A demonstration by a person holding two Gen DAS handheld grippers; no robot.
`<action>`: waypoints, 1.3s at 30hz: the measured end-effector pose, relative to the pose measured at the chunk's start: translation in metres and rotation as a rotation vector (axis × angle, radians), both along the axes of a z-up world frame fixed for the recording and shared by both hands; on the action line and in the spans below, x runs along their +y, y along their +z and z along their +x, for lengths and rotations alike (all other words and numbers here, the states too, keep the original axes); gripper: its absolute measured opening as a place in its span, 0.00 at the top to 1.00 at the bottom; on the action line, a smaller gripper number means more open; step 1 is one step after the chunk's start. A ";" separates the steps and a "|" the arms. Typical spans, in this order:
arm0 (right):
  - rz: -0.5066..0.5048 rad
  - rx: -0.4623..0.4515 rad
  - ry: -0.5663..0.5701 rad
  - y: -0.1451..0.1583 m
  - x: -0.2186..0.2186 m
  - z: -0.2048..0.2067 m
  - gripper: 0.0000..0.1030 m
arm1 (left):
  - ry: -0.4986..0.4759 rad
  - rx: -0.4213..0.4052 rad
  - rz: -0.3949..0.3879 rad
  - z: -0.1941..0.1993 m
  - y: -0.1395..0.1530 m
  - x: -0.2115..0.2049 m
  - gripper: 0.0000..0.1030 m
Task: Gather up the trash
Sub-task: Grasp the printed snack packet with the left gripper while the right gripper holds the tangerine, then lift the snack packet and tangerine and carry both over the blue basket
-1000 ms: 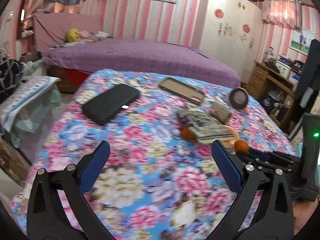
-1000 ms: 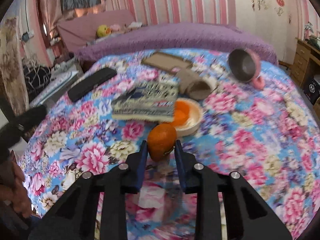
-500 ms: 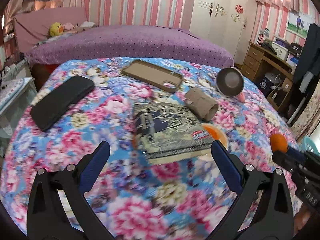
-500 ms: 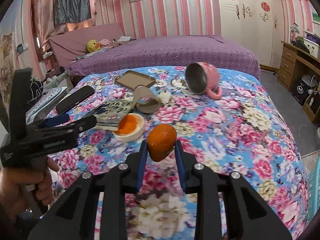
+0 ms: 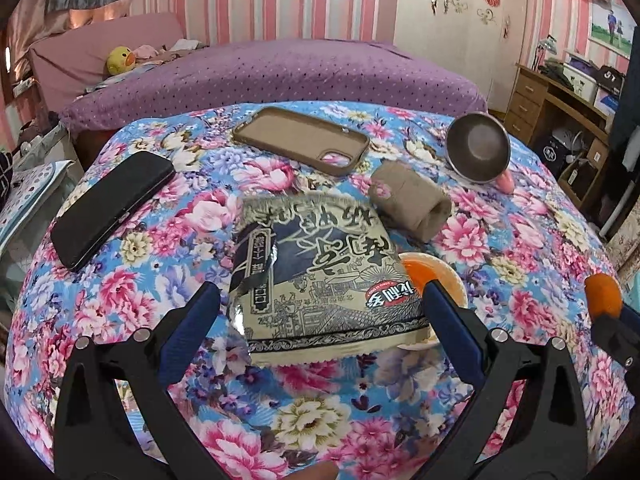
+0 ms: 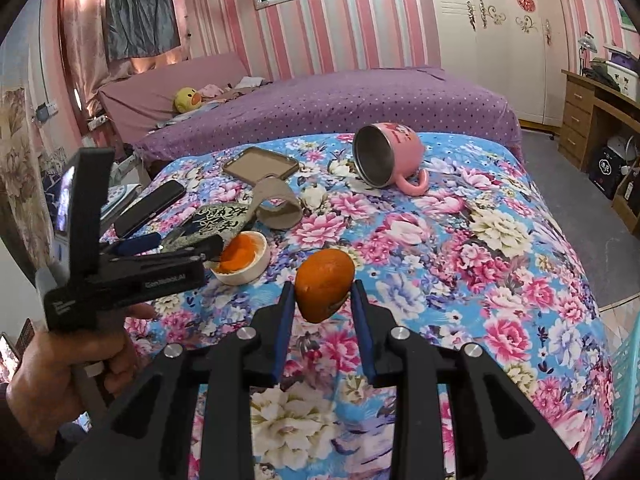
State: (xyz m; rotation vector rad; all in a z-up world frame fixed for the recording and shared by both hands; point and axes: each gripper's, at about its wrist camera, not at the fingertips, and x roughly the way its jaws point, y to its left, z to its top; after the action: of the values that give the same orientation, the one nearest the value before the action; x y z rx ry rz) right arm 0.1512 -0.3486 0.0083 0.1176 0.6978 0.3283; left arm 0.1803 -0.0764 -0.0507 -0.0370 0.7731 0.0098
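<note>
With the right tool (image 6: 323, 305) clamped on the orange peel (image 6: 325, 291) above the bed (image 6: 500, 248), the left tool (image 5: 320, 308), its jaws wide apart, should straddle the wrapper (image 5: 320, 264) lying against the bowl (image 5: 436, 276) and pinch its near edge, not nudging the bowl.

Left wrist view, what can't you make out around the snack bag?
- Peel dish: mostly hidden behind the snack bag and a left gripper finger.
- Orange: lower part hidden by the right gripper.
- Bag print: upside down, unreadable.
</note>
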 end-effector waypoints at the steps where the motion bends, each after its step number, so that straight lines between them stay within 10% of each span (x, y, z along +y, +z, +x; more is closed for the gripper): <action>1: 0.004 0.001 0.000 0.000 -0.001 0.000 0.71 | -0.007 0.007 0.002 0.001 -0.001 -0.001 0.05; 16: 0.002 0.005 0.011 -0.003 0.005 0.000 0.71 | -0.046 0.022 0.002 0.006 -0.004 -0.008 0.07; 27: 0.000 0.010 0.014 -0.007 0.009 0.000 0.71 | -0.077 -0.024 -0.140 -0.003 0.006 0.013 0.89; 39: -0.001 -0.022 0.022 -0.002 0.010 -0.004 0.71 | -0.091 -0.153 -0.199 -0.036 0.039 0.031 0.93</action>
State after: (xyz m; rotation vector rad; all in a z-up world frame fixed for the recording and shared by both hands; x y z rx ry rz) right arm 0.1469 -0.3385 0.0066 0.1058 0.6780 0.3497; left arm 0.1448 -0.0458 -0.0121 -0.1896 0.6204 -0.1551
